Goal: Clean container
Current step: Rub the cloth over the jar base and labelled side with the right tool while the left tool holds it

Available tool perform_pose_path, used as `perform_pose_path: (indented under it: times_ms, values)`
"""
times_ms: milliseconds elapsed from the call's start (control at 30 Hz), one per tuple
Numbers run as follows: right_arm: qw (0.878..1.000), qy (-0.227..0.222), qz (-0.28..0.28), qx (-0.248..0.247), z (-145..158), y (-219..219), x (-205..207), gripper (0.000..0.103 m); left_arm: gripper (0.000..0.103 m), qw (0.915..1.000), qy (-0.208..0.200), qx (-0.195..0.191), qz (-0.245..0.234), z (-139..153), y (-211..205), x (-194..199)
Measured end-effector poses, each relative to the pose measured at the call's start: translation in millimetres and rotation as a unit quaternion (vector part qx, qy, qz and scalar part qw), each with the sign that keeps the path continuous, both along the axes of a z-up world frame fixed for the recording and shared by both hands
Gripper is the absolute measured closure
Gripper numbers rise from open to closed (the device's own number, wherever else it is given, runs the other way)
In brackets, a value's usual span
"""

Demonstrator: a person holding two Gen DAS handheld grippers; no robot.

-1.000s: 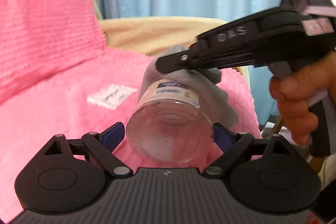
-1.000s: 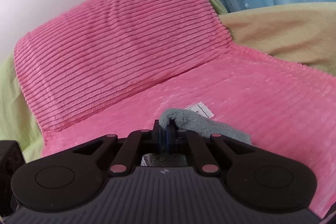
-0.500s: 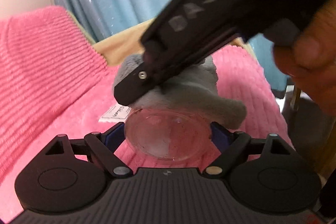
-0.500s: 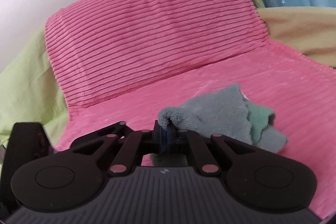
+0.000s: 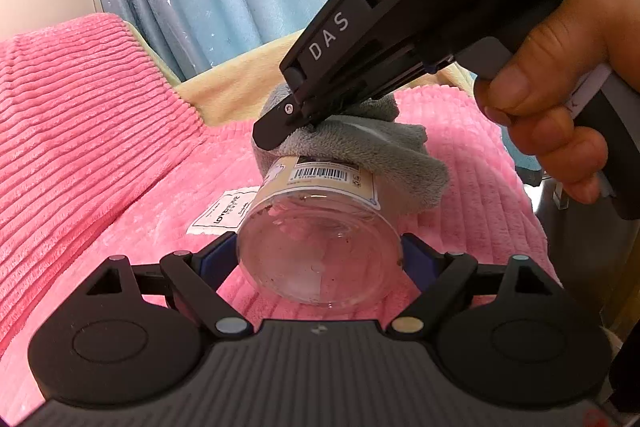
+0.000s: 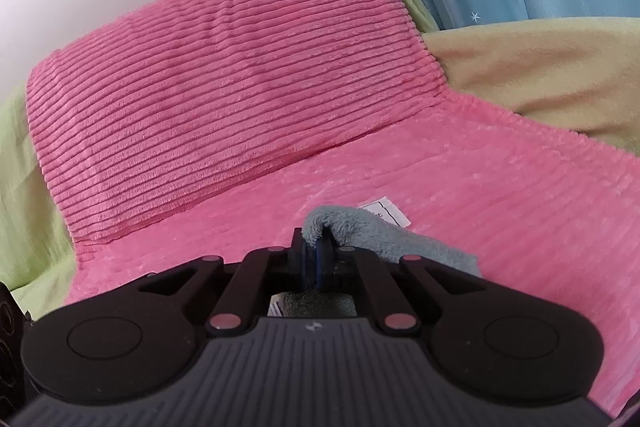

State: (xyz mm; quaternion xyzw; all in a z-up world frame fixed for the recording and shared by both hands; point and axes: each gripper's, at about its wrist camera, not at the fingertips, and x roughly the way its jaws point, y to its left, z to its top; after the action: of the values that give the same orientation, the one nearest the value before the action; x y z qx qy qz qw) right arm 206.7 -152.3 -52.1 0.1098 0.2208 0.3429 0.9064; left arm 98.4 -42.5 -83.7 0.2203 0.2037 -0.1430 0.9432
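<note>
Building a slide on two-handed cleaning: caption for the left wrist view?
Left gripper holds a clear jar while the right gripper wipes it with a grey cloth.

Glossy clear jar (image 5: 320, 263) with paper label, fluffy grey cloth (image 5: 372, 147), ribbed plush pink blanket (image 5: 88, 131), matt black tool (image 5: 276, 135).

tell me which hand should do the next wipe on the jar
Right. Its tongs already pinch the cloth draped over the jar, while the left tongs are busy clamping the jar.
</note>
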Motion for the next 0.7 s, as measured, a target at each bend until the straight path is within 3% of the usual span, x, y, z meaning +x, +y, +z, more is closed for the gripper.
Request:
perform_pose_path:
  times_ms: [200, 533, 700]
  values:
    - [1.000, 0.007, 0.007, 0.001, 0.3, 1.7, -4.3, 0.101, 0.016, 0.9999, 0.006, -0.005, 0.008, -0.8, -9.8, 1.1]
    - [0.995, 0.032, 0.097, 0.015, -0.3, 12.5, -17.6, 0.101, 0.017, 0.9999, 0.011, -0.004, 0.011, -4.0, -11.7, 7.3]
    - [0.999, 0.019, 0.046, 0.011, 0.9, 3.2, -10.6, 0.101, 0.018, 0.9999, 0.011, -0.006, 0.010, -4.7, -13.9, 5.0]
